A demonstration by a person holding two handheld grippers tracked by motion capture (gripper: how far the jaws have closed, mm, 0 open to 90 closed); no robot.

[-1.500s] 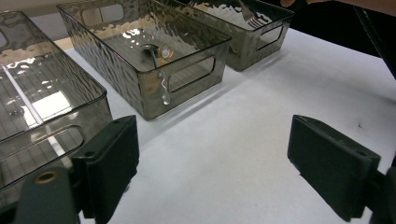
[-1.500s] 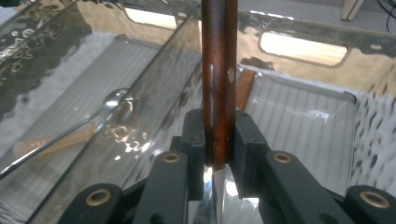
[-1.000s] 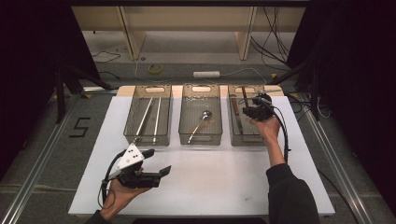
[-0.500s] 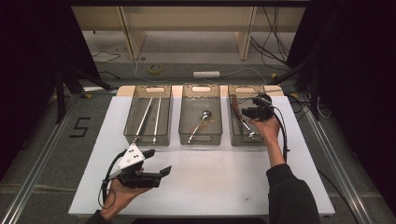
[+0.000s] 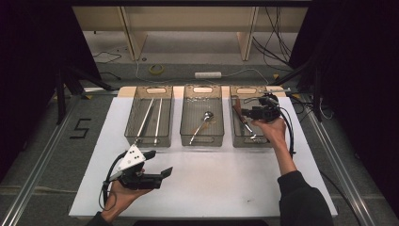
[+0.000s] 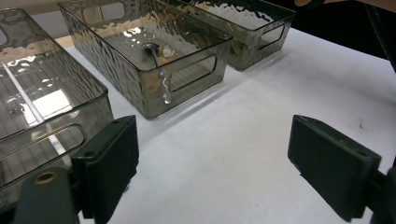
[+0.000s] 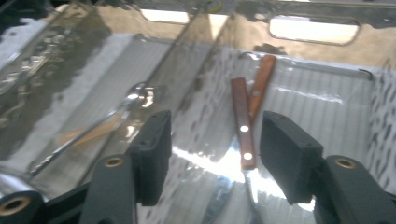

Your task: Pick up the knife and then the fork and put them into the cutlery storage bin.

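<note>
High view, right gripper (image 5: 245, 113) over the right bin (image 5: 236, 136), knives (image 5: 243, 120) lying inside, left gripper (image 5: 157, 165) above the white table (image 5: 226, 188), left gripper view, jaws wide and empty, right gripper view, jaws just opening, wooden-handled knives below, nothing gripped.

I take the white table top (image 5: 226, 188) as landmark. Beyond its far edge I see grey floor (image 5: 179, 52) with a roll of tape (image 5: 156, 69), a white power strip (image 5: 208, 75) and loose cables (image 5: 273, 42). Further back stands pale wooden furniture (image 5: 188, 21) on upright legs. Black curtains (image 5: 357, 56) close both sides. Left of the table, a "5" (image 5: 81, 128) is marked on the floor beside a metal rail (image 5: 42, 165). Light falls from above; the surround is dim.
</note>
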